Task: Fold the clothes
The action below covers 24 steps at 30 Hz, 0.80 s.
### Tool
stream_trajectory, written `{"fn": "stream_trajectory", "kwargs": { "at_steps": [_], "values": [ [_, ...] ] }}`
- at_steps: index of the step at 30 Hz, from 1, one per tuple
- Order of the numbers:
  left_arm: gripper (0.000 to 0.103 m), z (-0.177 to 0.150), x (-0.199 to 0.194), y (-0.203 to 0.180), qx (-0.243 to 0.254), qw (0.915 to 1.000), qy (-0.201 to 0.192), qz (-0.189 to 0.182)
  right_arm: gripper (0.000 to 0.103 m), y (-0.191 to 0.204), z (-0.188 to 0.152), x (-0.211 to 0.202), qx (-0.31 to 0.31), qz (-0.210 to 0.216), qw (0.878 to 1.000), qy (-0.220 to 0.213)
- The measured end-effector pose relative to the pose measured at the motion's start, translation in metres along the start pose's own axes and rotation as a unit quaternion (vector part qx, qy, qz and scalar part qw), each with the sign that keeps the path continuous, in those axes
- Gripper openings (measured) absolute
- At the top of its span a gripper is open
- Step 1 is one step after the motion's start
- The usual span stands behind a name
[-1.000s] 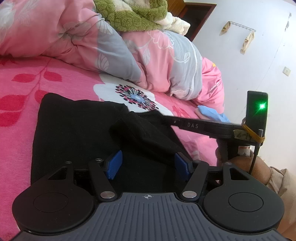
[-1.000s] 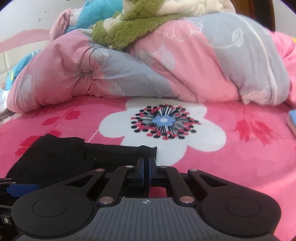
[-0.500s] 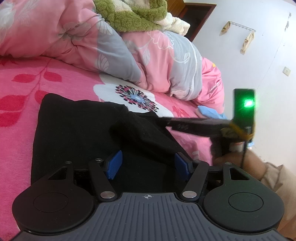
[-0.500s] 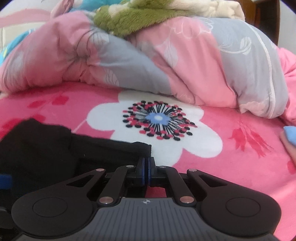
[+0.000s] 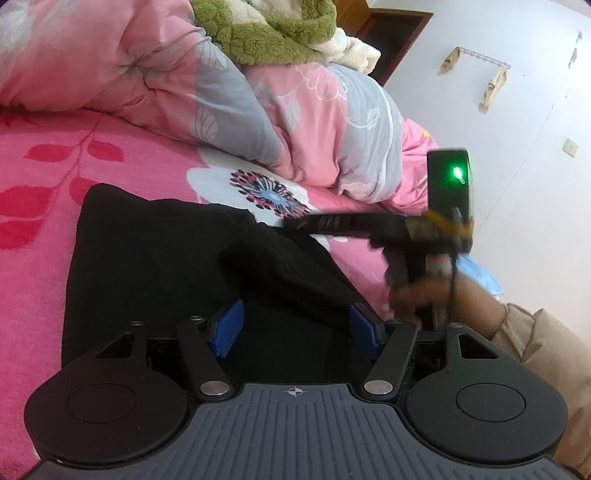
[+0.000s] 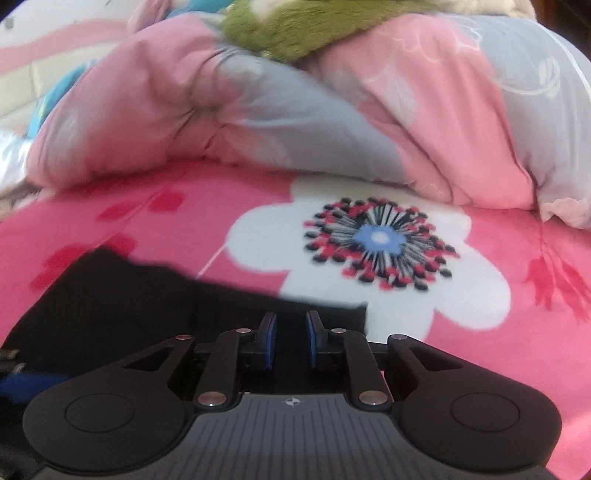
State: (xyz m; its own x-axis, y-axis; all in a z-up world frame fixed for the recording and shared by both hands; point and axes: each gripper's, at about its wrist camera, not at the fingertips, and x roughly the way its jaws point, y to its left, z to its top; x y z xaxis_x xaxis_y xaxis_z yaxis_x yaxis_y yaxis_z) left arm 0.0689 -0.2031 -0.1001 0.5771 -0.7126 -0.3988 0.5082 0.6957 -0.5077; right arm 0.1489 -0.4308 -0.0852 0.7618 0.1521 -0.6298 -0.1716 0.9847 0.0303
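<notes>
Nearest thing in the left wrist view is the left gripper [image 5: 293, 328], blue pads spread fairly wide and gripping nothing. A raised fold of the black garment [image 5: 155, 258] runs across the gap between them, but I can't tell if either pad actually touches it.

The right gripper [image 6: 289, 341] has its jaws just opening, with a narrow gap between the blue pads. Only black cloth shows in that gap, and it looks let go rather than pinched. The garment's corner [image 6: 354, 314] lies just past the fingertips.

The garment itself lies mostly flat on the pink floral blanket [image 5: 40, 158], its far edge reaching the big white flower print [image 6: 376, 258].

Further back, a rumpled pink and grey duvet [image 5: 207, 85] is heaped up, with a green fuzzy blanket [image 5: 273, 33] on top.
</notes>
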Motion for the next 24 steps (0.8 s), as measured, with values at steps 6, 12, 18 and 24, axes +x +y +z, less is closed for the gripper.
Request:
{"fn": "stream_trajectory", "kwargs": {
  "at_steps": [6,12,18,24],
  "values": [
    [0.063,0.000,0.000,0.001,-0.005,1.0000,-0.003,-0.002,0.024,-0.033,0.002,-0.045,0.115,0.016,0.993,-0.022],
    [0.063,0.000,-0.002,0.006,-0.023,0.9996,-0.012,-0.010,0.039,-0.024,-0.019,-0.080,0.158,0.125,0.979,0.022],
    [0.061,0.002,-0.009,0.024,-0.086,0.9953,-0.039,-0.020,0.040,0.018,-0.040,-0.123,0.060,0.103,0.993,-0.001],
    [0.062,0.002,-0.013,0.026,-0.096,0.9940,-0.052,-0.008,0.040,0.076,-0.055,-0.130,-0.106,0.076,0.991,0.000]
  ]
}}
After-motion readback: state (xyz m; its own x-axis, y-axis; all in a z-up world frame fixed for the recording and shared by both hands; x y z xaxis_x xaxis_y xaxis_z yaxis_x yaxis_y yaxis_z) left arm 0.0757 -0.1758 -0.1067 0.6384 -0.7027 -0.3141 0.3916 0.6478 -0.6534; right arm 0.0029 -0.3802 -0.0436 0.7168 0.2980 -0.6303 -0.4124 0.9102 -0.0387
